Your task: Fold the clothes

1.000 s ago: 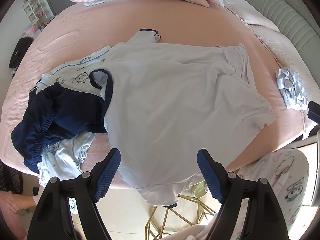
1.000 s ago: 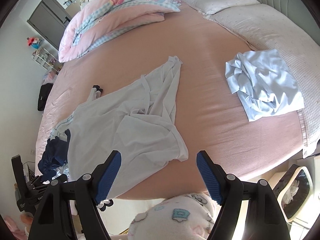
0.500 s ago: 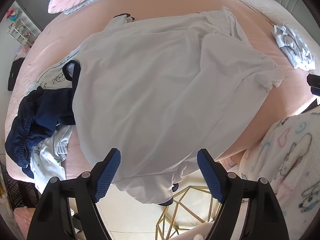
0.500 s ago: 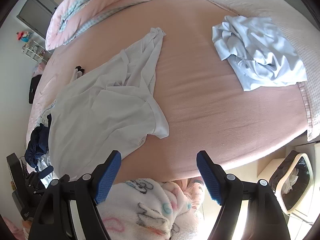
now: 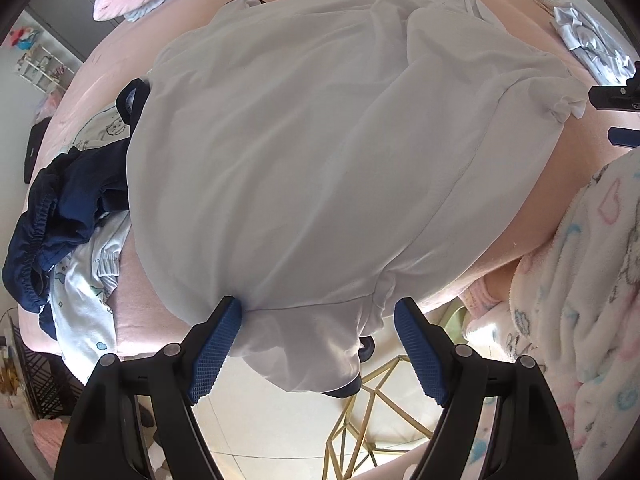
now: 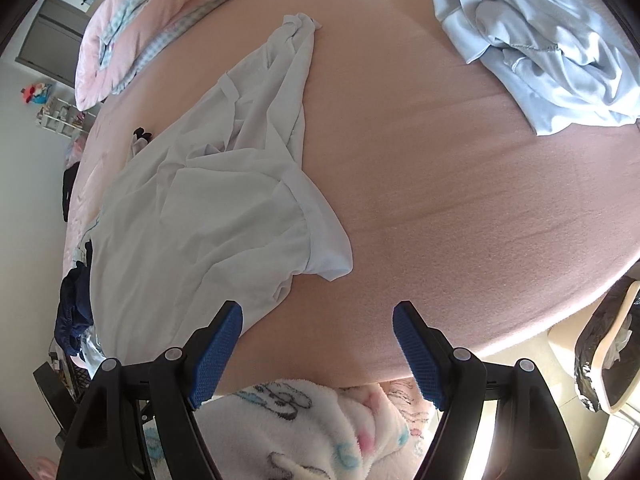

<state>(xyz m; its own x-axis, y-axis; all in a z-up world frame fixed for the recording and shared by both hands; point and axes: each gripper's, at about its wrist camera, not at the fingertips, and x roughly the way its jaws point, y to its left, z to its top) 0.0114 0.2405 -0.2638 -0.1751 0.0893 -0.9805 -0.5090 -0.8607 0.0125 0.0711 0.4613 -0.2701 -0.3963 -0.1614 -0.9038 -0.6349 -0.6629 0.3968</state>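
Shirt [image 5: 320, 152], white, spread rumpled across pink bed [image 6: 460, 200], hem hanging over bed's near edge. Left gripper [image 5: 318, 344] above that hem, jaws wide, hem fabric between them, left pad touching cloth, nothing clamped. Right gripper [image 6: 318, 344] over bare bed just right of shirt's sleeve, jaws wide, empty. Navy garment [image 5: 64, 216] heaped left of shirt. Pale blue garment [image 6: 540, 40] crumpled well right of shirt. Person's fleece robe [image 6: 312, 428] at bed's edge.

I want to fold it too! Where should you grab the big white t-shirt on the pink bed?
Probably the big white t-shirt by its hem, which hangs over the pink bed edge; the open left gripper already straddles it from above.
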